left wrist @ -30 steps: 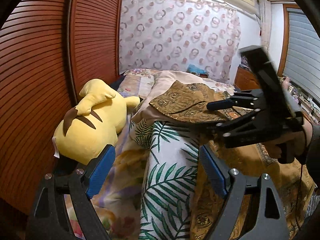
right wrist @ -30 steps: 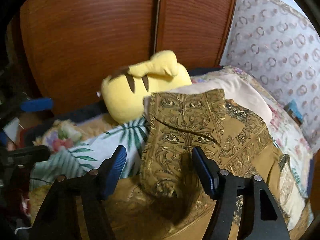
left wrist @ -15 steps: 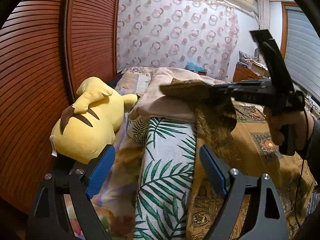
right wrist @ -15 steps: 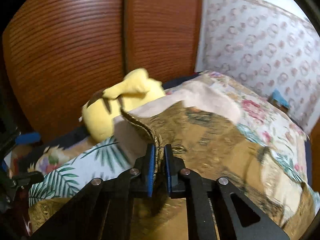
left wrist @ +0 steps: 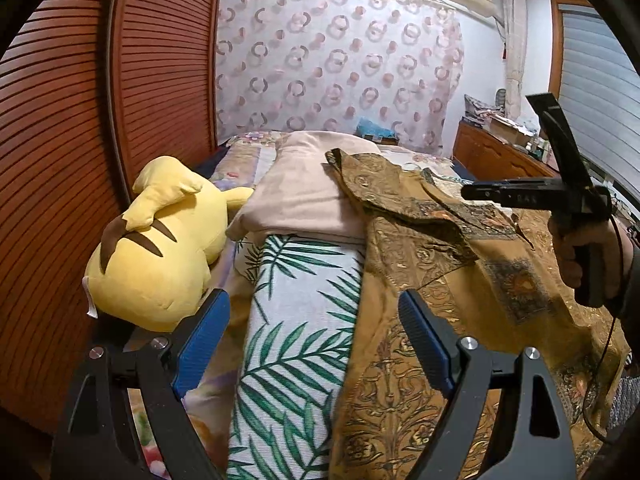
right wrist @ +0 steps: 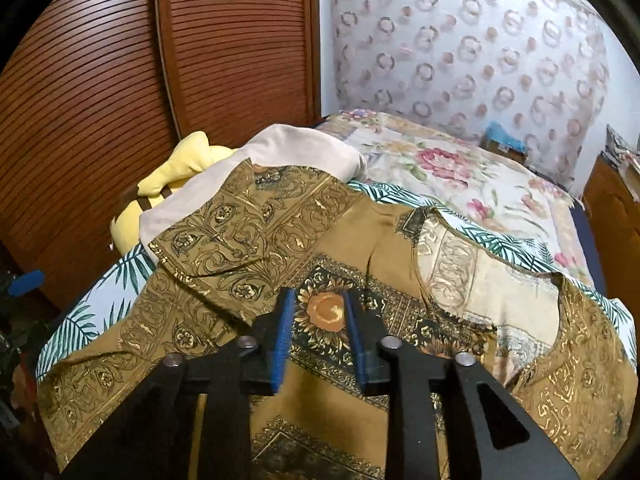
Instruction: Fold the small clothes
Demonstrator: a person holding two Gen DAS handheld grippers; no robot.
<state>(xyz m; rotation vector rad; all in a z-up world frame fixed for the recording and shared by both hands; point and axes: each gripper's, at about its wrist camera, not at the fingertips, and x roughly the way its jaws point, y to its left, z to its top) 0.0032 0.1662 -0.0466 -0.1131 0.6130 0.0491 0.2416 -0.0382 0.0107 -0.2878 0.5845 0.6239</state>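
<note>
A brown and gold patterned garment lies spread on the bed, one sleeve folded back over its body. My left gripper hovers open above the garment's left edge and a palm-leaf cloth, with nothing between its pads. In the right wrist view, my right gripper hangs just over the sunflower print on the garment. Its jaws are opening and stand a little apart, with no cloth between them. The left wrist view shows that gripper side-on, held by a hand.
A yellow plush toy lies at the left against slatted wooden doors. A folded beige cloth sits behind the garment. The floral bedspread stretches back to a patterned curtain, and a wooden dresser stands at the right.
The right gripper shut on the sleeve, carried it rightward across the garment and let it go; its jaws have parted again. The left gripper has stayed where it was.
</note>
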